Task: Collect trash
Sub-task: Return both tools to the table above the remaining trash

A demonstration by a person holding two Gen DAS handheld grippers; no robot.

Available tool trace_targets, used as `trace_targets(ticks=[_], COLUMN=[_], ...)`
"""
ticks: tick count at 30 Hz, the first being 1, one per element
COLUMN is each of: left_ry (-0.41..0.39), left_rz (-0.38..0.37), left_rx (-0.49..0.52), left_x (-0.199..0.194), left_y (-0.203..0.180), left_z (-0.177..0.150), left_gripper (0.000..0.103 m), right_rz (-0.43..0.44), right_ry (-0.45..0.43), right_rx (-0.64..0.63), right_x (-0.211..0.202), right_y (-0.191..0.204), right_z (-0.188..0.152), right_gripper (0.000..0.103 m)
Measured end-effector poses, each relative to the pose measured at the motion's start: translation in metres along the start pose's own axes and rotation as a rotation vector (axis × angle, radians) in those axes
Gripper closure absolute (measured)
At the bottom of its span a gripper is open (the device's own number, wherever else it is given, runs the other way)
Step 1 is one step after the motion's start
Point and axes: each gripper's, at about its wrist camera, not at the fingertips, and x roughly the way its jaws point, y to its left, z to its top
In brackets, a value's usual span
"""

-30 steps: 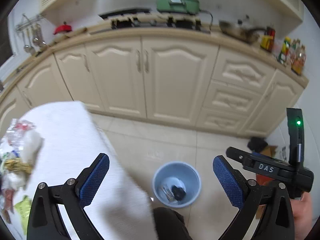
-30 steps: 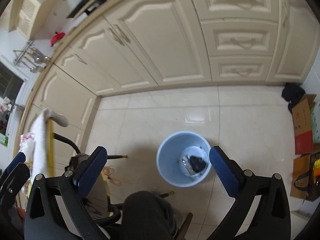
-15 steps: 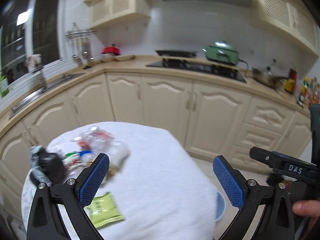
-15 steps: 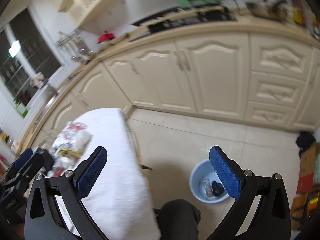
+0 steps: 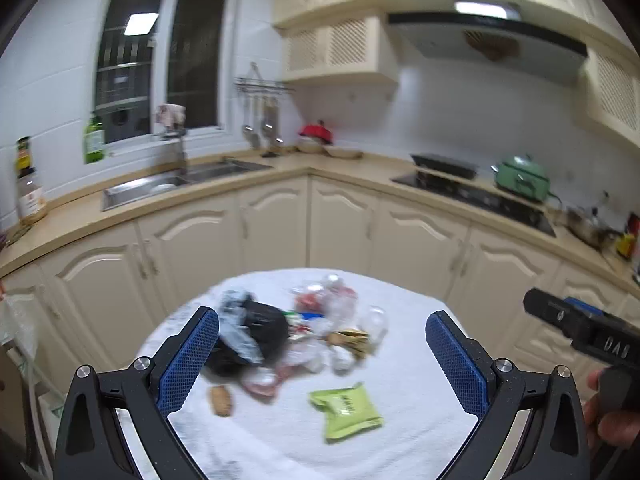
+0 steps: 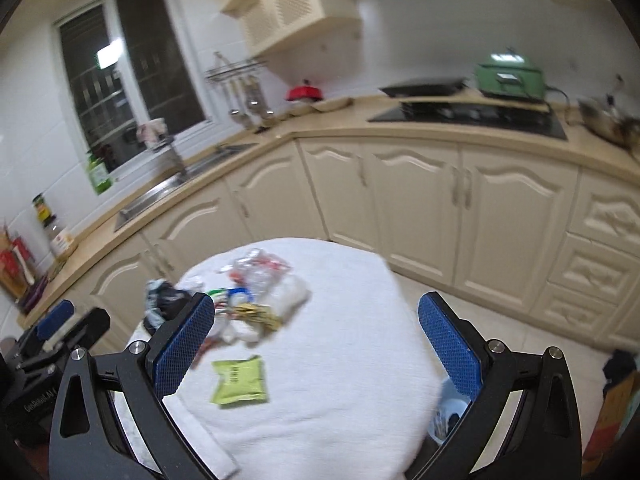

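Note:
A pile of trash (image 5: 320, 328) lies on a round table under a white cloth (image 5: 408, 392): a black and clear plastic bag (image 5: 256, 332), crumpled wrappers, a brown scrap (image 5: 221, 400) and a green packet (image 5: 346, 410) nearest me. My left gripper (image 5: 322, 364) hovers open above the near side of the pile, empty. In the right wrist view the same trash (image 6: 256, 292) and green packet (image 6: 239, 378) sit left of centre, and my right gripper (image 6: 316, 348) is open and empty over the cloth (image 6: 352, 320). A blue bin (image 6: 450, 414) stands on the floor to the table's right.
Cream kitchen cabinets (image 5: 344, 228) wrap around behind the table, with a sink (image 5: 176, 184), a hob (image 5: 472, 196) and a green appliance (image 5: 520, 180) on the counter. A cardboard box (image 6: 616, 408) and a dark item sit on the floor at the right. A hand (image 5: 608, 420) holds the other gripper's handle.
Both cameras have swung up and left from the floor and blue bin to the table. The trash pile now sits between the fingers of both grippers, which stayed open.

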Motion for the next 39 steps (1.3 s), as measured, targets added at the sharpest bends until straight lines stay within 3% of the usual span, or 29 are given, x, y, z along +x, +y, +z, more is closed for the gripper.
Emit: trace_targets(ticks=[11,19,27,39], left_ry=[-0.037,-0.009,0.098,0.282], left_rz=[0.134,0.168,0.175,0.185], left_rx=[-0.063,-0.079,-0.067,-0.053], left_x=[-0.046,-0.036,0.011,0.137], left_y=[0.045,0.060,0.074,0.090], left_z=[-0.010,-0.024,-0.046,-0.048], left_gripper=[0.001,0.001,0.001,0.001], right_rz=[0.070,0.087,0.061,0.024], right_ry=[-0.050,-0.013,0.129,0.368], right_rx=[-0.184,-0.227,-0.222,-0.215], right_x=[-0.010,0.003,0.051,0.134], right_y=[0.094,0.109,0.100,0.080], right_z=[-0.008,-0.017,-0.043,-0.095], right_gripper=[0.000,0.000,0.000,0.000])
